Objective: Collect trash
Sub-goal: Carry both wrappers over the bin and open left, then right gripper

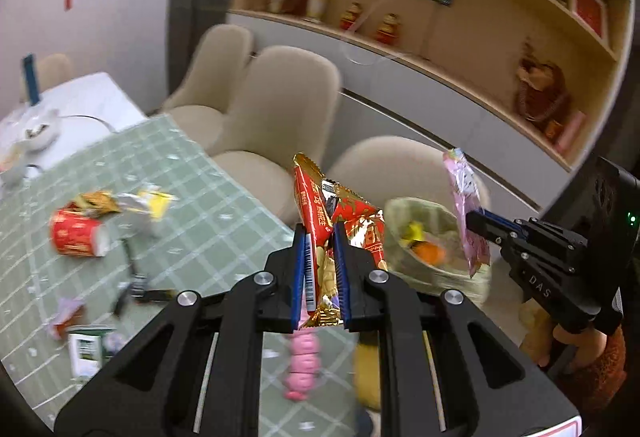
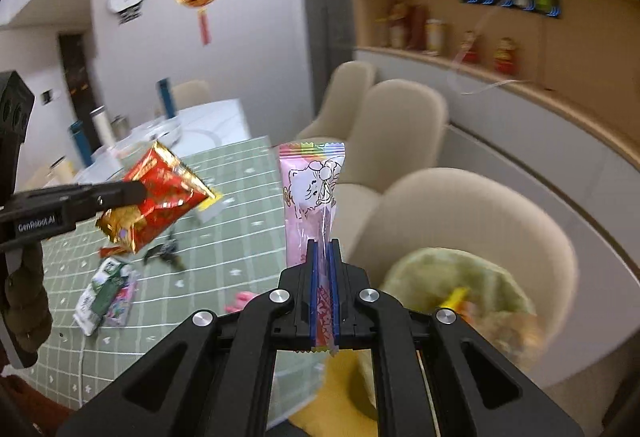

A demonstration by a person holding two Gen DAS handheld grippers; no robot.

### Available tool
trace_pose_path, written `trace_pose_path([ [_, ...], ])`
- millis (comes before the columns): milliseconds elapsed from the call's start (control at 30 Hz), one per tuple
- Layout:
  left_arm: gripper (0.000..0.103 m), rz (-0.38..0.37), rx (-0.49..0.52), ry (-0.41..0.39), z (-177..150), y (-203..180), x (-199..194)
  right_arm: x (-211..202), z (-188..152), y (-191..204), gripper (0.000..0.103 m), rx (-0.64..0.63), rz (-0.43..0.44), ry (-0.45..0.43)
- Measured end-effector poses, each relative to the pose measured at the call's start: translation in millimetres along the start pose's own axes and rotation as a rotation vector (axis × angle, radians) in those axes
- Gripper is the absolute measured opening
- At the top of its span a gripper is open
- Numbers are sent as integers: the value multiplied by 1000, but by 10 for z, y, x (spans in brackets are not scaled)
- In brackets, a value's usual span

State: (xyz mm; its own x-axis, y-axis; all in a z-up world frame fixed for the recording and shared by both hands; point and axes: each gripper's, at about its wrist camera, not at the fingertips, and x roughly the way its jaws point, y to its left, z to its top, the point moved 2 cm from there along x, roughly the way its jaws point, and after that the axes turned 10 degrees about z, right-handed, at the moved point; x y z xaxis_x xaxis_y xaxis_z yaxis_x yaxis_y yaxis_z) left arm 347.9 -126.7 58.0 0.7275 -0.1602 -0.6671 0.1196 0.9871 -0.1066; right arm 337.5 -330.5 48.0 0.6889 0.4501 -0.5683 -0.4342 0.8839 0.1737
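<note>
1. Left wrist view: left gripper clamped tight on a crinkled red-and-gold foil snack wrapper, held up over the edge of the green checked tablecloth. Right gripper at right pinches a pink plastic candy wrapper above a pale green trash bag w/ scraps inside. Red paper cup lies on its side on the cloth.
2. Right wrist view: right gripper nearly fully closed on the pink wrapper, which stands upright. Trash bag below-right, by a beige chair. Left gripper grips the foil wrapper over the cloth.
</note>
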Motion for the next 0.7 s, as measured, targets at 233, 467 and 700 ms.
trace_pose_path([
  [233,13,-112,35,73,-34,-501,290,-399,-155,-360,7,45,-124,-32],
  [467,13,-176,98,86,66,-957,538,-527,-238,-714,7,98,-191,-39],
  [700,13,-224,138,135,147,-1363,986,-515,-276,-1051,7,135,-252,-9],
])
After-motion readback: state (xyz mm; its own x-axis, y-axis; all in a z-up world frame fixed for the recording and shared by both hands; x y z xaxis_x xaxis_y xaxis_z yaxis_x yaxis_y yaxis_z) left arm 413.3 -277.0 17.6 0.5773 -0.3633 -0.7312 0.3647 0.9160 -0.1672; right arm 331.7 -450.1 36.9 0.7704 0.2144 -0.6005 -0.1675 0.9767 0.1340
